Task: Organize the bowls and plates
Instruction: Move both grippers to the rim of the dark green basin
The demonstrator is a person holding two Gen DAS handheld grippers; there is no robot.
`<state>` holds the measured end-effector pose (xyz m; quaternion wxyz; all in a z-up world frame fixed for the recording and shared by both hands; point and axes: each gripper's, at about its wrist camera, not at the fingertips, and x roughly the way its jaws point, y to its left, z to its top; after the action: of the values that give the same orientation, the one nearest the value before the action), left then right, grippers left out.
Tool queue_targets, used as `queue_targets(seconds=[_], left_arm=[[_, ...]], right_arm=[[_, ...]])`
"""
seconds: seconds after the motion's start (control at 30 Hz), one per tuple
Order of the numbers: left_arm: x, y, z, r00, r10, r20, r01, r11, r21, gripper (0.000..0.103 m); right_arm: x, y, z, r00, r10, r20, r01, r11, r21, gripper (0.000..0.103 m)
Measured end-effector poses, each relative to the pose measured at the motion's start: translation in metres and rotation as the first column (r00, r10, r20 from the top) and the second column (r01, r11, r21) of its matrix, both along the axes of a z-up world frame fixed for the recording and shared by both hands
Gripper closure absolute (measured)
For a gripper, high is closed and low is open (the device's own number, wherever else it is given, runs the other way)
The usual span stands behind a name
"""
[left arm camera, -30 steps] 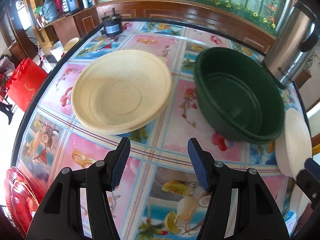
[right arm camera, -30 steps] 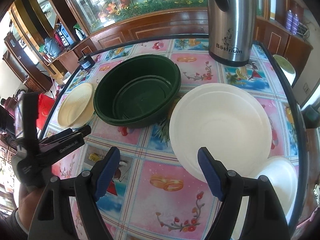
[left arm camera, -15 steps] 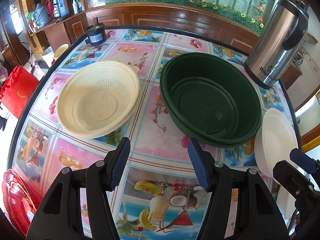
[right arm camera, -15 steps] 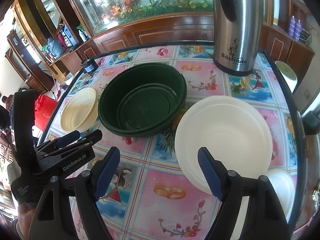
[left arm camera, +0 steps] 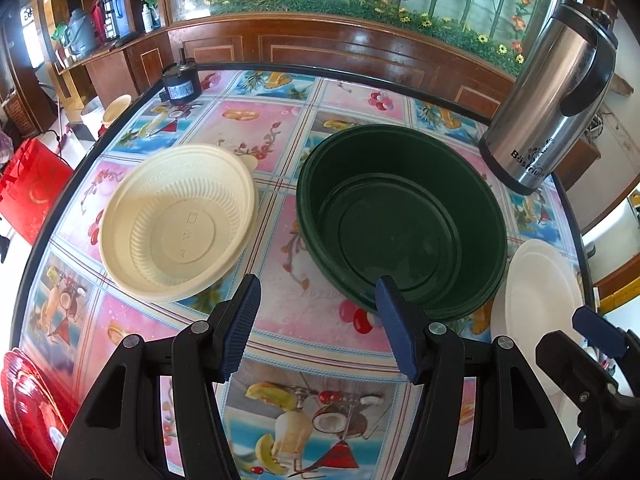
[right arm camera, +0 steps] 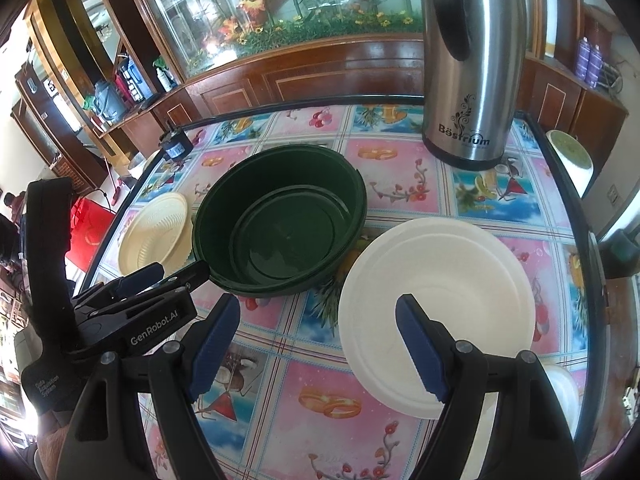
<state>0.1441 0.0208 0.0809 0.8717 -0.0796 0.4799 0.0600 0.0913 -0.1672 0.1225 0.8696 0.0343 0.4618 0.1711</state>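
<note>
A cream ribbed bowl [left arm camera: 180, 224] sits on the left of the table, also in the right wrist view [right arm camera: 156, 232]. Dark green stacked bowls [left arm camera: 400, 220] sit in the middle, also in the right wrist view [right arm camera: 280, 220]. A white plate [right arm camera: 436, 308] lies to their right, also in the left wrist view [left arm camera: 536, 296]. A smaller white dish [right arm camera: 564, 392] lies behind it at the table edge. My left gripper [left arm camera: 316, 308] is open and empty, above the table in front of the two bowls. My right gripper [right arm camera: 320, 328] is open and empty, near the white plate's front rim.
A steel thermos [right arm camera: 468, 60] stands at the back right, also in the left wrist view [left arm camera: 556, 100]. A small black device [left arm camera: 180, 86] sits at the back left edge. Red plates [left arm camera: 28, 400] lie at the near left corner. The table [left arm camera: 280, 128] has a floral cover.
My left gripper has pulled back and turned right, so both bowls sit further off and the green bowls are more central. My right gripper has drawn back a little. Both stay open.
</note>
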Motion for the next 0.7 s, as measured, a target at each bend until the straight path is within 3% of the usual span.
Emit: queue_targets(seconds=[0.7], left_arm=[[0.017, -0.005, 0.001, 0.999, 0.040, -0.012, -0.040, 0.999, -0.032, 0.042]], right_arm=[[0.026, 0.002, 0.002, 1.000, 0.006, 0.011, -0.005, 0.999, -0.040, 0.022]])
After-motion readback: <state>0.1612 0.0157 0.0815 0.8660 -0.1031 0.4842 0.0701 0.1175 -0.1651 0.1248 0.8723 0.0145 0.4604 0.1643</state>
